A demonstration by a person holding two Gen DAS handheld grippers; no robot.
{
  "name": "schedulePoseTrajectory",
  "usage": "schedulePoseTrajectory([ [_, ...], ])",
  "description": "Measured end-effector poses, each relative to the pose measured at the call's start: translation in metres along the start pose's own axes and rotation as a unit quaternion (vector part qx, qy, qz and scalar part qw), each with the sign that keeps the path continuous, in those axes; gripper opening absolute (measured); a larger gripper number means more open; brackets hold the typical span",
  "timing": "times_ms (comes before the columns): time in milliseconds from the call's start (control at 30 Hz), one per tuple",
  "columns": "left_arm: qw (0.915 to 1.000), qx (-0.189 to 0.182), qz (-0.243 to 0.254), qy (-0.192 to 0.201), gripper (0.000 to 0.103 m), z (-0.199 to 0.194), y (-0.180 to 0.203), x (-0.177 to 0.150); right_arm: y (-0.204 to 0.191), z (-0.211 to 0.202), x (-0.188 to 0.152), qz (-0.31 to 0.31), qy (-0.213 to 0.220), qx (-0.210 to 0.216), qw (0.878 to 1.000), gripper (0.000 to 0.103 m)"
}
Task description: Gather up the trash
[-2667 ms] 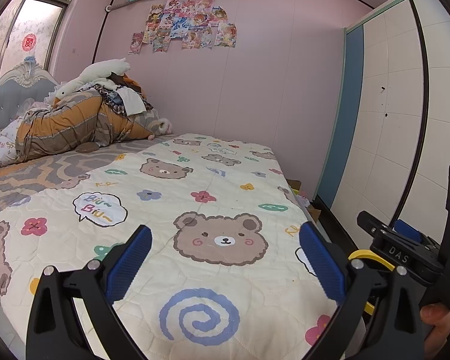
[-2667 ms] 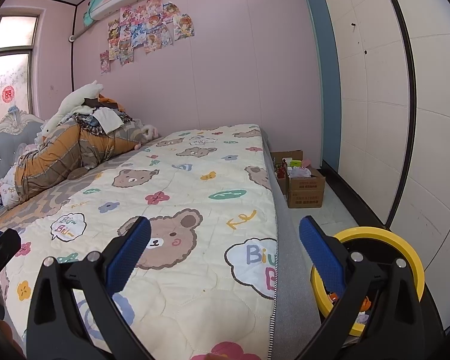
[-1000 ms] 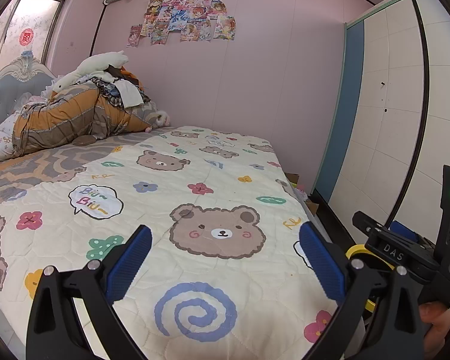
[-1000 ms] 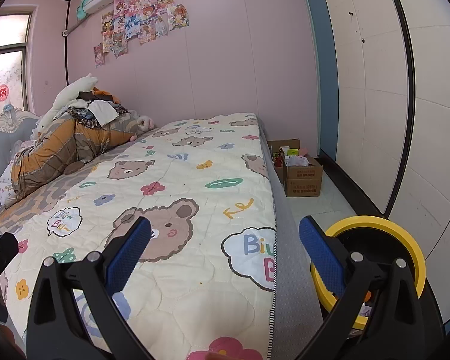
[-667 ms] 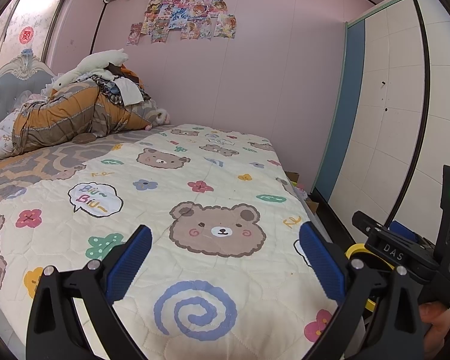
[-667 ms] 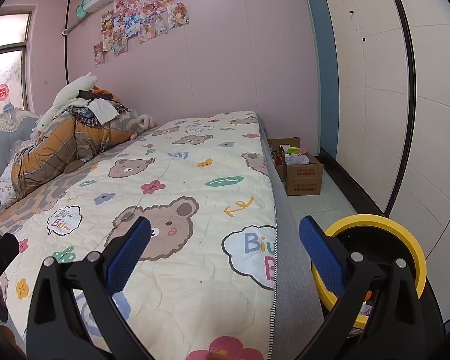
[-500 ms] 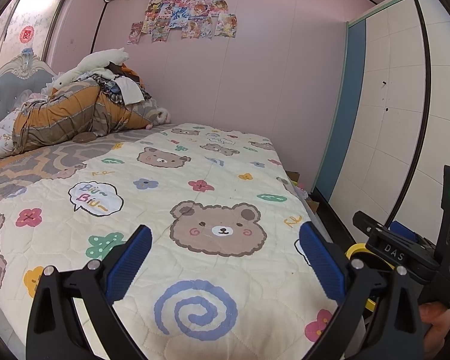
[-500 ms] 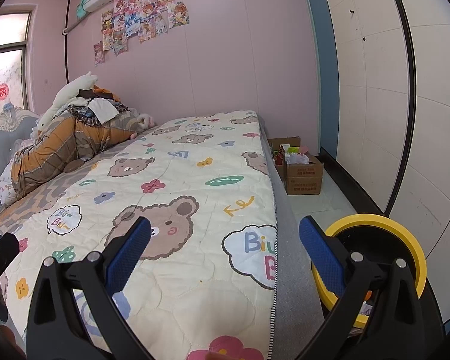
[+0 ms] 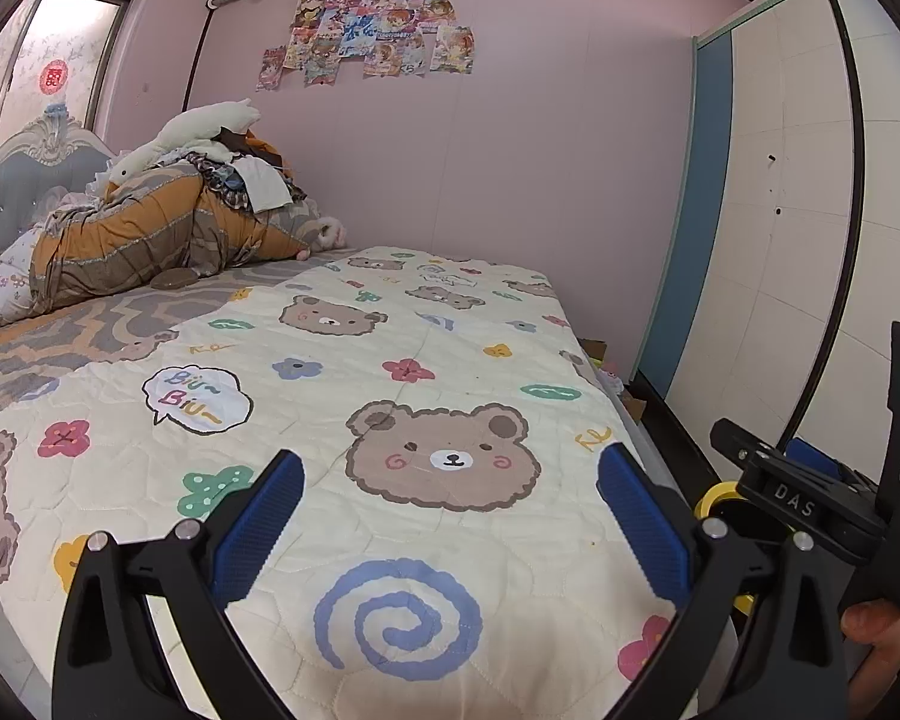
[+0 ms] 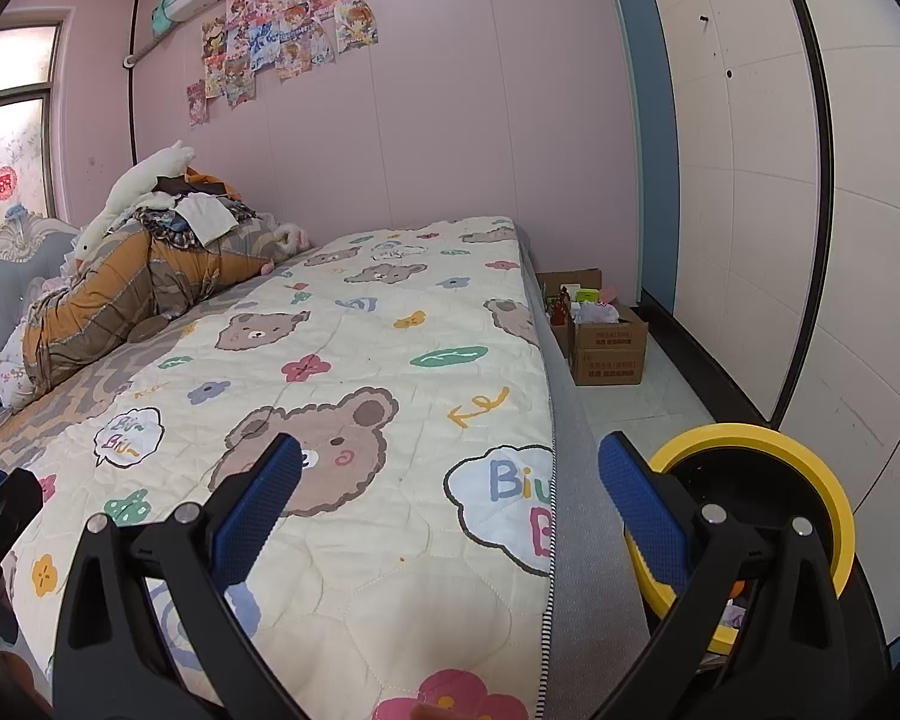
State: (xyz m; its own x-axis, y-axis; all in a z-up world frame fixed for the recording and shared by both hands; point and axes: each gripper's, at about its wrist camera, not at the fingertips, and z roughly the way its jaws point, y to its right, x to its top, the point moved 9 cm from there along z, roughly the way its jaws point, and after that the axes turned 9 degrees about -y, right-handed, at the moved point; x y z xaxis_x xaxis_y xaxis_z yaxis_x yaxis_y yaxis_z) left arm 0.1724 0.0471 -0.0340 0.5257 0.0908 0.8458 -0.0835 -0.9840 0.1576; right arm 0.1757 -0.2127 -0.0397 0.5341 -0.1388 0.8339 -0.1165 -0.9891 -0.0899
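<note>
My left gripper (image 9: 450,516) is open and empty, held over the foot of a bed with a cream bear-print quilt (image 9: 390,396). My right gripper (image 10: 444,510) is open and empty over the bed's right edge. A yellow-rimmed black trash bin (image 10: 768,492) stands on the floor right of the bed, partly behind my right finger, with scraps inside; its rim also shows in the left wrist view (image 9: 714,495). No loose trash shows on the quilt.
Piled bedding and clothes (image 9: 150,234) lie at the headboard end. Cardboard boxes (image 10: 606,336) with items stand on the floor by the far wall. White wardrobe doors (image 10: 810,240) line the right side. The right gripper's body (image 9: 810,504) shows in the left wrist view.
Both views have shifted only slightly. Both grippers have stayed open and empty.
</note>
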Motion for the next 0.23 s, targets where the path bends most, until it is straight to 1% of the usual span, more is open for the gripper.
schedulePoseTrajectory([
  [233, 1.0000, -0.002, 0.000, -0.003, 0.095, 0.0021, 0.0031, 0.0012, -0.0002, 0.0019, -0.0014, 0.001, -0.001, 0.000, 1.000, 0.095],
])
